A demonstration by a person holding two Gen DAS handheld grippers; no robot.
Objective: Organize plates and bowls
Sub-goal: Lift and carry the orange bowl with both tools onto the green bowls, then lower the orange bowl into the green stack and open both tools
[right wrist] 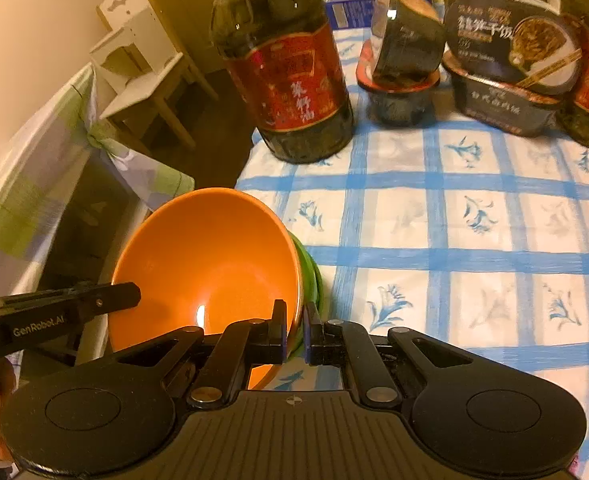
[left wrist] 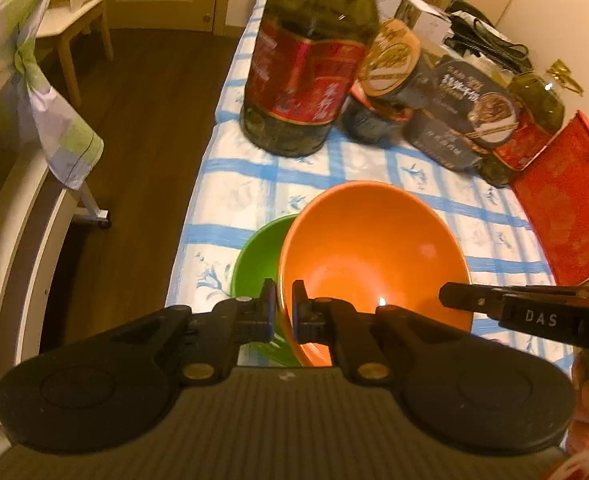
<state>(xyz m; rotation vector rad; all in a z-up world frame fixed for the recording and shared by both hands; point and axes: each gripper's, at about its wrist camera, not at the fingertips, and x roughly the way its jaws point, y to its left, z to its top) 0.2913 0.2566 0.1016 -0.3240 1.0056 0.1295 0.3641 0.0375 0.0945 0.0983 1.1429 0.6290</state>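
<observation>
Both grippers clamp the same glossy orange plastic bowl (left wrist: 370, 256) by opposite sides of its rim. The left gripper (left wrist: 283, 304) has its jaws clenched on the rim's left edge; the right gripper (right wrist: 294, 320) has its jaws clenched on the right edge. The orange bowl is tilted and sits partly in a green plastic bowl (left wrist: 258, 256), which shows behind and under it. Both bowls are over the near edge of the counter with the blue-checked white cloth (right wrist: 454, 240). Beyond the orange bowl stands a large dark oil bottle with a red label (left wrist: 306, 60), with stacked dark food tubs (left wrist: 390, 92) to the right of it.
</observation>
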